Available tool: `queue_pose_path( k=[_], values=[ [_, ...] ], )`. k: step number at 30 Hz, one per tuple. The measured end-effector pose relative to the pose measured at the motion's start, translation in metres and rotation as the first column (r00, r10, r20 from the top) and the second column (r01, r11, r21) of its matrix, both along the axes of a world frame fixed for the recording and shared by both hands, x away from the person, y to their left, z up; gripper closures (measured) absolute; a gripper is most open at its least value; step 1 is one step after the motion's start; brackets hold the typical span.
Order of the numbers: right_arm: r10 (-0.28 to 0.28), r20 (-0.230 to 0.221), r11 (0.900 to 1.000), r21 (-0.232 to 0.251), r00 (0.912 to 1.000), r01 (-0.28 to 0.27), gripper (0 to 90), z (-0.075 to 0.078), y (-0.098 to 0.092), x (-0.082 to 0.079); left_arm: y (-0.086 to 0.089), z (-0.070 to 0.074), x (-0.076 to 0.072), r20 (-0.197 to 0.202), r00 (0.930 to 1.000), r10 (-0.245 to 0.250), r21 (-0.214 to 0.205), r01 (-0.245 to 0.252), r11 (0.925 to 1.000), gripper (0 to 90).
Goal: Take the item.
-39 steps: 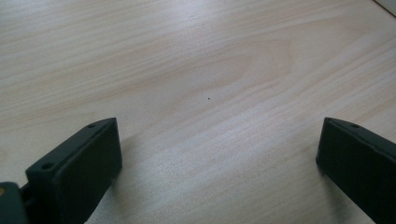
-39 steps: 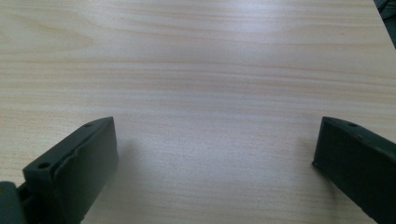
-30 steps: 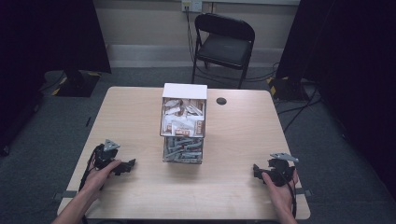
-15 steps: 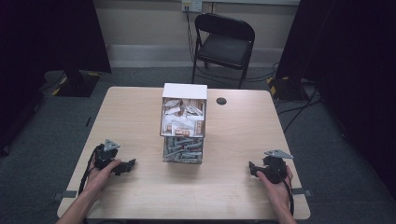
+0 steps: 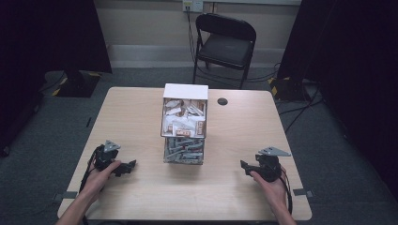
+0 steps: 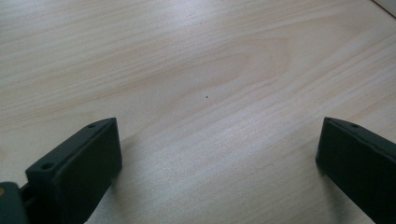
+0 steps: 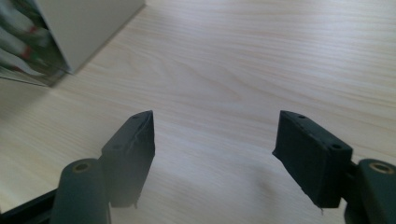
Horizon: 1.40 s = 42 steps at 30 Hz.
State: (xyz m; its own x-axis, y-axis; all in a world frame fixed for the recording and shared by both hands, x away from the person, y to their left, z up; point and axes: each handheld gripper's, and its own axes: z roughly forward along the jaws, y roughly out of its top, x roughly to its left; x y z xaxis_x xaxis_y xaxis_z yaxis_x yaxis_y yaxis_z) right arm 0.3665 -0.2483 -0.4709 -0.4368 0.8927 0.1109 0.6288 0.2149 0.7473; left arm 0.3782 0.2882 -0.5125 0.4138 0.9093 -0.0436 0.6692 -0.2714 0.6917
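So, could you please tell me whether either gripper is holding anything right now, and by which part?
Nothing is held. The left gripper and the right gripper are both open over bare table.

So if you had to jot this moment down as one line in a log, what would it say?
left hand-held gripper: open, empty, near table | right hand-held gripper: open, empty | packet box: centre, untouched

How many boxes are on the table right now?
2, both mid-table: a white box full of packets at the back, and a clear box of packets right in front of it. Whether they touch is unclear.
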Motion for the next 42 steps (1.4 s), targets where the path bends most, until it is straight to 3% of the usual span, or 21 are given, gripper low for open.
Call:
queue_pose_path(
  k=[8,15,29,39,42],
  values=[
    [0.071,0.018,0.9969,0.034,0.9973,-0.071,37.0,0.014,0.01,-0.002,0.0,0.0,0.0,-0.003,1.0,-0.002,0.0,0.002,1.0,0.0],
    [0.156,0.049,0.9818,0.101,0.9864,-0.161,43.8,0.028,0.022,-0.005,0.0,0.0,0.0,-0.003,1.0,-0.002,0.0,0.002,1.0,0.0],
    [0.313,0.078,0.9403,0.113,0.9464,-0.321,54.8,0.042,0.055,-0.018,0.0,0.0,0.0,-0.002,1.0,-0.001,0.0,0.001,1.0,0.0],
    [0.364,0.077,0.9213,0.115,0.928,-0.371,55.0,0.047,0.073,-0.016,0.0,0.0,0.0,0.0,1.0,0.0,0.0,0.0,1.0,0.0],
    [0.395,0.075,0.9103,0.103,0.9157,-0.401,54.8,0.05,0.084,-0.015,0.0,0.0,0.0,0.0,1.0,0.0,0.0,0.0,1.0,0.0]
  ],
)
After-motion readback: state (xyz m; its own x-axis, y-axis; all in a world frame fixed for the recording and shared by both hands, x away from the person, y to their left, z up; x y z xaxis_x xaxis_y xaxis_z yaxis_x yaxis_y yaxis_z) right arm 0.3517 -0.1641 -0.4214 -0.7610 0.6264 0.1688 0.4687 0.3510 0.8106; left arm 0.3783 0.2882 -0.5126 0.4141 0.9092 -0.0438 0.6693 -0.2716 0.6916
